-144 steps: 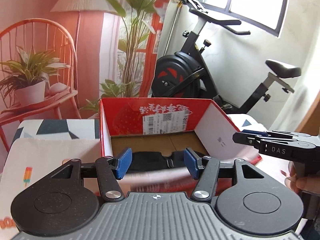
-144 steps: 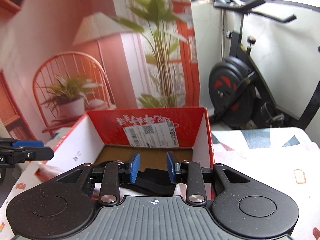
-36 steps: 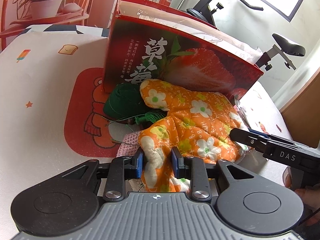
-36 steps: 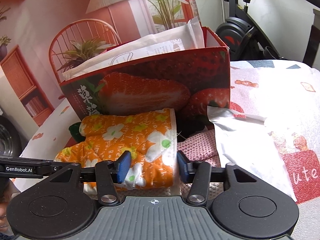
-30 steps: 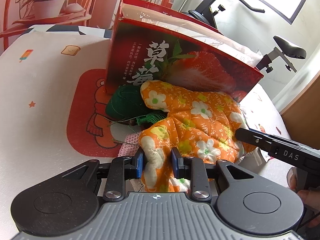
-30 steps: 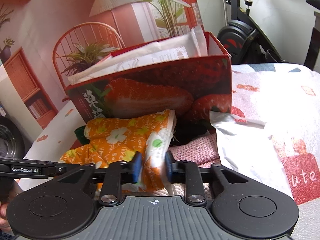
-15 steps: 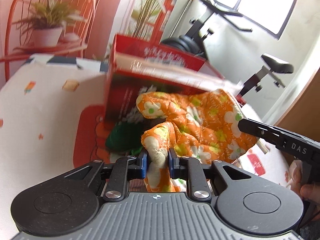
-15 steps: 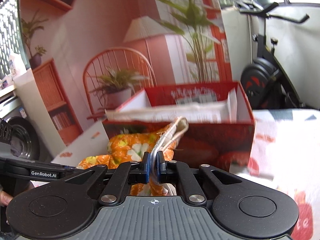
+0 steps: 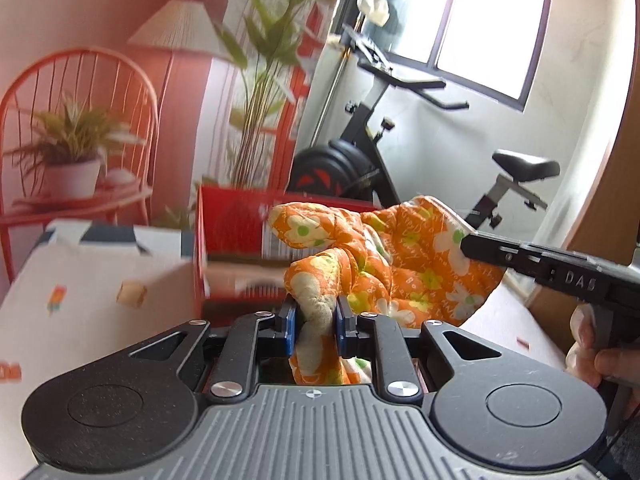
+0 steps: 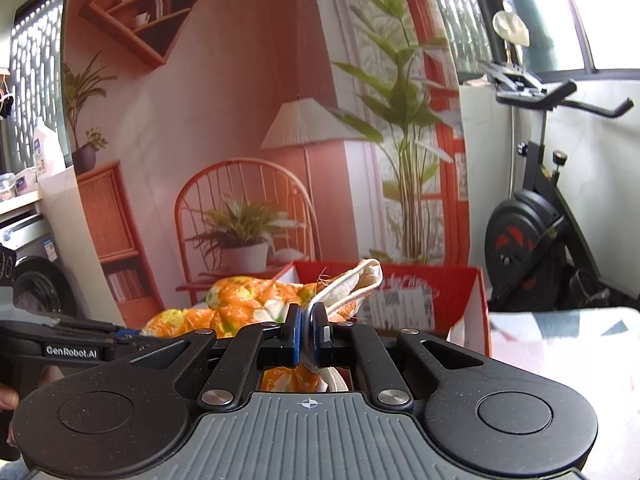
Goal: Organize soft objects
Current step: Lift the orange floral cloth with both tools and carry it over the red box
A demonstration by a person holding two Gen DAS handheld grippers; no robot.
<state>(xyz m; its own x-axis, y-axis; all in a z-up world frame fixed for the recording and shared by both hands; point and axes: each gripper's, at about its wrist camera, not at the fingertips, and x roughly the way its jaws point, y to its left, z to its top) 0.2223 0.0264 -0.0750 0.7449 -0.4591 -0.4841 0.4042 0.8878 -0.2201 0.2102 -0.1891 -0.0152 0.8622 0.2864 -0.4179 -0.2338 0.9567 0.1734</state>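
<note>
Though lifted clear: orange floral mitt is held aloft before both grippers.
Left gripper: pinched on a padded fold.
Right gripper: pressed on the thin white hem.
Handling: judged light, limp, quilted; thick folds grip best.
Room: red box rim lies ahead; open space above.

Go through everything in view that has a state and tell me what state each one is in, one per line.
Left gripper: shut on the orange floral cloth.
Right gripper: shut on the cloth's white-backed edge.
Orange floral cloth: lifted, held between both grippers in front of the box.
Red box: open at the top, upright.
</note>
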